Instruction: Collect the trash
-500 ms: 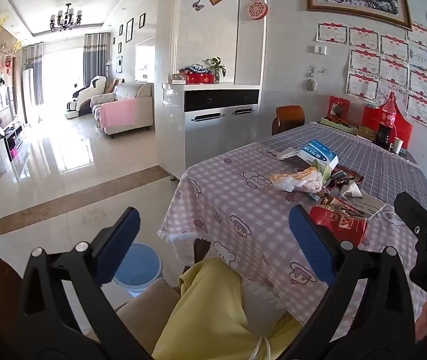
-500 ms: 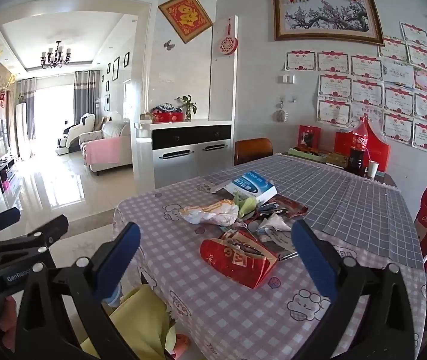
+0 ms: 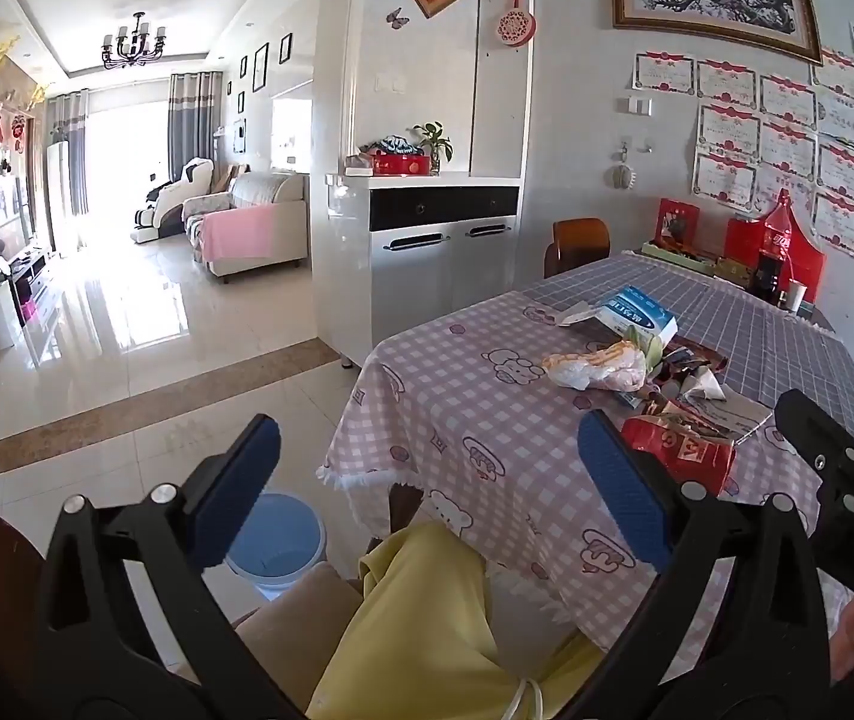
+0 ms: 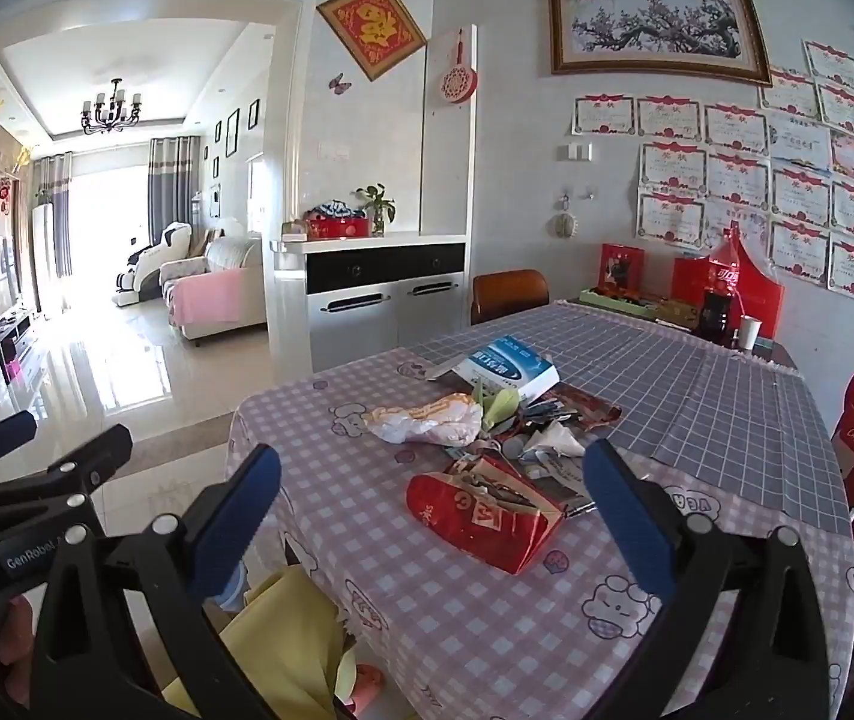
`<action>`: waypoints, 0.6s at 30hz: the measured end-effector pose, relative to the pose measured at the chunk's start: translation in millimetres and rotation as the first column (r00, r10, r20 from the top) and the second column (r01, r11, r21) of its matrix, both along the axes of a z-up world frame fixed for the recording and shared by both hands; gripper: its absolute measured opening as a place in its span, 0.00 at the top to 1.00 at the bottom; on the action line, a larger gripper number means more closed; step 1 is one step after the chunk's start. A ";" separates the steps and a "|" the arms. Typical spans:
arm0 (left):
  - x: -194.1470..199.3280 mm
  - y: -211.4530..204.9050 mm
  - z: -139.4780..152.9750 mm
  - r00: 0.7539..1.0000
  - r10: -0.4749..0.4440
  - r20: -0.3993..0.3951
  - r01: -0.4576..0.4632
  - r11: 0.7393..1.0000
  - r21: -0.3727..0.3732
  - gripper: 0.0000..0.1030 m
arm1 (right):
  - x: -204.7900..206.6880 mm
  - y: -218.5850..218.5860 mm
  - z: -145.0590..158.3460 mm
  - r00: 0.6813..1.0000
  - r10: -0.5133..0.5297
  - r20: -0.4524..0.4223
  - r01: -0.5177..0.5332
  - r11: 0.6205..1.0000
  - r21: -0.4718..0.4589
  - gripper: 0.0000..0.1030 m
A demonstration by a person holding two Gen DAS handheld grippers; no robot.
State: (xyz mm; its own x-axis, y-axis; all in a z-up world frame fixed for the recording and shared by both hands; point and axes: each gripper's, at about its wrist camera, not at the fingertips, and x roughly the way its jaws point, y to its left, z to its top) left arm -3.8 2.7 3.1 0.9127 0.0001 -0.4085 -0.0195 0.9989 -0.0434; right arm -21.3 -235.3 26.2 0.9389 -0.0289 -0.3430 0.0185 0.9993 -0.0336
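Both grippers, left (image 3: 427, 501) & right (image 4: 433, 507), are wide open w/ nothing in them. The trash pile (image 4: 487, 438) sits on the table (image 4: 547, 630); the blue bin (image 3: 276, 546) is on the floor beside it. Best grab the near red wrapper (image 4: 487, 510) first, squeezing gently.

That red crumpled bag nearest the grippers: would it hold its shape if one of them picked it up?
Probably not. The red bag is creased and torn open, so it would likely flop and crush. It looks light. Scraps in its open mouth might spill.
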 end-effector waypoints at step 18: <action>0.4 -0.8 -0.3 1.000 -0.011 -0.010 0.011 1.000 -0.003 0.06 | 3.2 8.2 -12.8 1.000 -0.008 -0.027 0.008 1.000 -0.004 0.04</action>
